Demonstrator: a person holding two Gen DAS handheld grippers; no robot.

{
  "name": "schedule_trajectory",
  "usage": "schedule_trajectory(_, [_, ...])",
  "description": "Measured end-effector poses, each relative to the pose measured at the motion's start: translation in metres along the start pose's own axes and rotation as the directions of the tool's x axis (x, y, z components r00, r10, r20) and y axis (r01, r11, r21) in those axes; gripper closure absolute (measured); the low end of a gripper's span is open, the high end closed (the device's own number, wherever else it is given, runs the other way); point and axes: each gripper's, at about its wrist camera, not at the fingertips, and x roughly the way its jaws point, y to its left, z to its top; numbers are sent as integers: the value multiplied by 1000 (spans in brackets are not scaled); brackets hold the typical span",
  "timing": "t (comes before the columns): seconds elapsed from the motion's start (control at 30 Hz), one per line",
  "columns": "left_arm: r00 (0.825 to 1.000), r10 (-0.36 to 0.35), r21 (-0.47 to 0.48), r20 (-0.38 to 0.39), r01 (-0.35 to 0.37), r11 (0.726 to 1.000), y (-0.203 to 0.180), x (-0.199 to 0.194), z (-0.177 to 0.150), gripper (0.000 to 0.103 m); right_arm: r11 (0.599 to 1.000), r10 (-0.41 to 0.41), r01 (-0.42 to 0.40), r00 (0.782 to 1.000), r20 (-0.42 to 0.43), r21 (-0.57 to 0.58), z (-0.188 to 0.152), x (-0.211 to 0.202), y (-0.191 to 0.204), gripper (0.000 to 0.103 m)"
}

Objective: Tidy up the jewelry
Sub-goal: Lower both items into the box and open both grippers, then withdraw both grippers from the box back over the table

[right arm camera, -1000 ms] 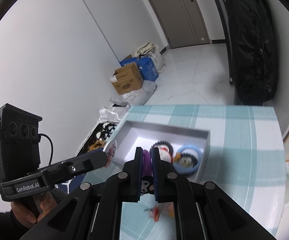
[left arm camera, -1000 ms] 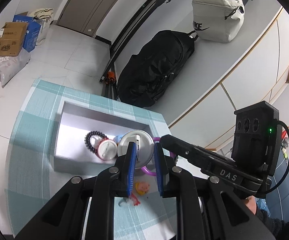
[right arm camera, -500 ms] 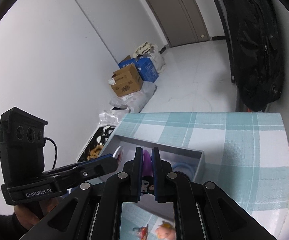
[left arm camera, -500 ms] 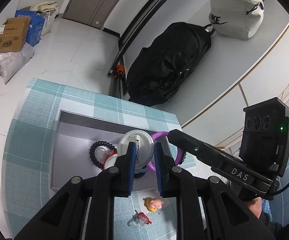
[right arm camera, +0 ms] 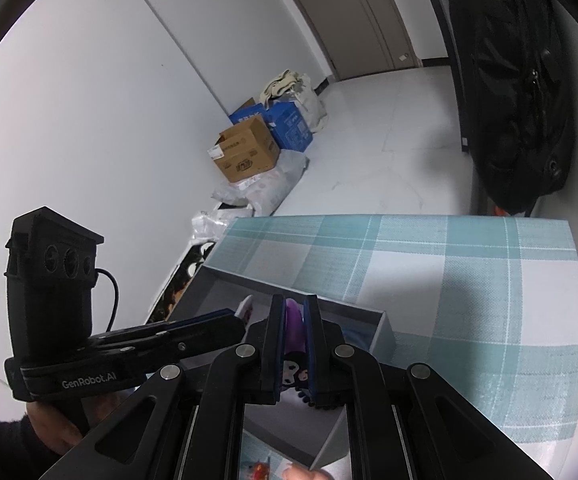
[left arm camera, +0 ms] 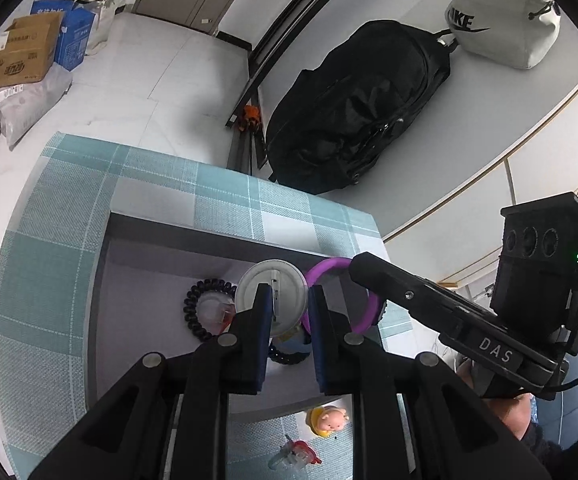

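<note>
A grey open box (left arm camera: 105, 280) sits on the teal checked tablecloth (left arm camera: 49, 248). My left gripper (left arm camera: 287, 304) is shut on a round white badge (left arm camera: 271, 294) and holds it over the box. My right gripper (right arm camera: 292, 320) is shut on a purple ring bracelet (left arm camera: 329, 270) with a cartoon charm (right arm camera: 293, 372), also over the box; the bracelet shows in the right wrist view (right arm camera: 293, 328). A black coiled hair tie (left arm camera: 205, 308) and a blue item (left arm camera: 289, 348) lie in the box. A small pig figure (left arm camera: 327, 420) and a red clip (left arm camera: 295, 450) lie on the cloth in front.
A black backpack (left arm camera: 353, 108) leans on the wall beyond the table. A white bag (left arm camera: 501, 12) hangs further right. Cardboard and blue boxes (left arm camera: 29, 52) and plastic bags stand on the floor at the left. The box's near wall (right arm camera: 329, 440) is under my right gripper.
Both grippers have moved forward over the box with their items still held. The pig figure and red clip now lie nearer the bottom of both views.
</note>
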Motion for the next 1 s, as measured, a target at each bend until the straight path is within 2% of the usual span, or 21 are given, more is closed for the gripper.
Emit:
schedule_trajectory(0.47, [1000,-14,-3,1,14,1000,-1,0,-2,89,999,7,-6,999,39,-35,-1,-7,4,92])
schedule_trajectory(0.53, [1000,-11,-9,-6,11,1000,0,0,-1,87,999,-1,3,999,54,-40,-1,-10,5,88])
schedule_trajectory(0.57, [1000,-9,-13,-4,9,1000,0,0,-1,82,999,-1,3,998,59,-40,-1,-11,5,88])
schedule_trajectory(0.67, [1000,-18,-17,3,18,1000,0,-3,-2,68,999,-16,20,997,80,-46,-1,-16,5,79])
schedule_trajectory(0.7, [1000,-16,-15,10,16,1000,0,-5,-3,61,998,-21,26,996,89,-51,-2,-18,5,75])
schedule_trajectory(0.77, [1000,-2,-15,21,2,1000,0,-8,-4,53,998,-34,40,993,110,-52,-2,-22,4,63])
schedule_trajectory(0.83, [1000,1,-20,28,0,1000,1,-9,-5,52,998,-42,48,991,131,-45,-1,-25,3,51])
schedule_trajectory(0.97, [999,24,-14,40,-24,1000,-1,-11,-7,52,998,-40,47,989,146,-44,-3,-28,2,43])
schedule_trajectory(1.0, [998,36,-12,44,-36,999,-1,-12,-8,52,998,-44,51,988,148,-45,-4,-28,2,38])
